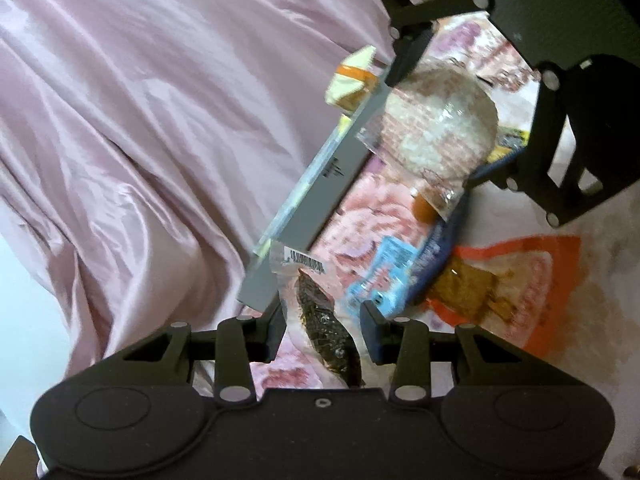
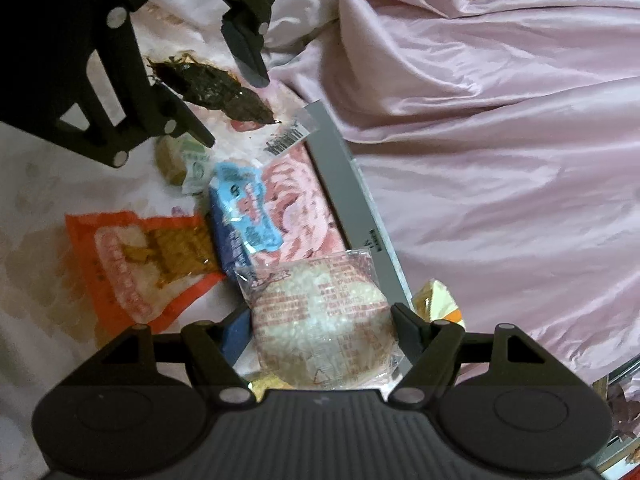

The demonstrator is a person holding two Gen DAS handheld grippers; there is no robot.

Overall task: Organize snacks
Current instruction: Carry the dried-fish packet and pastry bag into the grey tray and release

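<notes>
Snacks lie in a loose cluster on a bed, most of them on a patch of pink floral fabric beside a long grey box edge [image 1: 320, 184]. Nearest the left wrist camera, the left gripper [image 1: 323, 322] is clamped on a clear packet holding a dark dried fish snack [image 1: 328, 328]; the packet's barcoded end sticks out past the fingertips. Just beyond it lies a blue-and-white wrapped snack [image 1: 384, 276], and to its right an orange pouch of brown pieces [image 1: 496, 280] lies flat on the pale cloth. Farther on, the right gripper [image 1: 432, 120] reaches in from the upper right with its fingers around a round puffed rice cake in clear wrap [image 1: 436, 124]. A small yellow-and-orange packet [image 1: 352, 80] sits just past the grey edge.

In the right wrist view the rice cake [image 2: 320, 324] fills the gap between the right gripper's [image 2: 324, 320] fingers, which press on its wrap at both sides. A small greenish wrapped sweet [image 2: 180, 160] lies near the left gripper [image 2: 232, 100] at the far end. Pink satin bedding [image 2: 500, 140] spreads in folds beyond the grey edge.
</notes>
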